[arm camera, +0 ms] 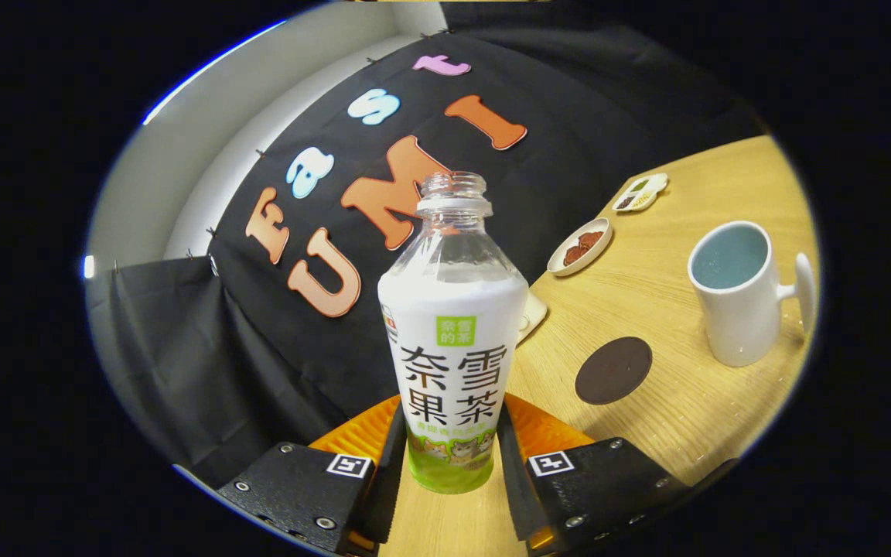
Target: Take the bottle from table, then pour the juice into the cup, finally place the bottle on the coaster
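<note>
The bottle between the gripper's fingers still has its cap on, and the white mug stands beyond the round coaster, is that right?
Not quite. The gripper view shows the bottle between the gripper fingers with its neck open, no cap. The white mug does stand beyond the round coaster.

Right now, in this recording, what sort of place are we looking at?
Probably a staged recording booth set up like a dining table: a light wooden tabletop against a black cloth wall, holding a white ceramic mug, small snack dishes, and a white-labelled clear plastic bottle between the fingers.
</note>
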A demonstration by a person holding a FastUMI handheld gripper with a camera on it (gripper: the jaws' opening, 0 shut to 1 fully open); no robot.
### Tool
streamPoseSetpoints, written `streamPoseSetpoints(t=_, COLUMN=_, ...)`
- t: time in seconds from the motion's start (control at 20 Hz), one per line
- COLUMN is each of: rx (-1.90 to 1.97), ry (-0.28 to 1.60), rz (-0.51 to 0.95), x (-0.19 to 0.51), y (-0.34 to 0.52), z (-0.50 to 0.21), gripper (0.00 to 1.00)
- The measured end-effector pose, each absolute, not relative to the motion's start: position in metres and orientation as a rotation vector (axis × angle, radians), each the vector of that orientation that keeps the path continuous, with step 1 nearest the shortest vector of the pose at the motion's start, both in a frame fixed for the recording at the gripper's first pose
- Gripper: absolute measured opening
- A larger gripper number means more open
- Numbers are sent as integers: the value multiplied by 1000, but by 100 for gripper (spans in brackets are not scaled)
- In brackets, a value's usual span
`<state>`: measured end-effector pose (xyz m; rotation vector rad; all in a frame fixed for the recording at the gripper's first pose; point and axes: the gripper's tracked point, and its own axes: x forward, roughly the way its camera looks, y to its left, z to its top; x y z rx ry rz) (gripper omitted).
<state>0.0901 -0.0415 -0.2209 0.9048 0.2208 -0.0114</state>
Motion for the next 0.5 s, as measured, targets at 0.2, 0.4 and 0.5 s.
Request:
streamPoseSetpoints(t=0.2, rx=1070, ry=204, rz=-13, x=94, y=-40, z=-216, gripper=59)
streamPoseSetpoints(t=0.4, rx=1228, ry=184, rz=-32, x=90, y=-46, z=-215, gripper=59)
streamPoseSetpoints(t=0.5, rx=1301, ry=168, rz=-48, x=90, y=-52, z=-213, gripper=59)
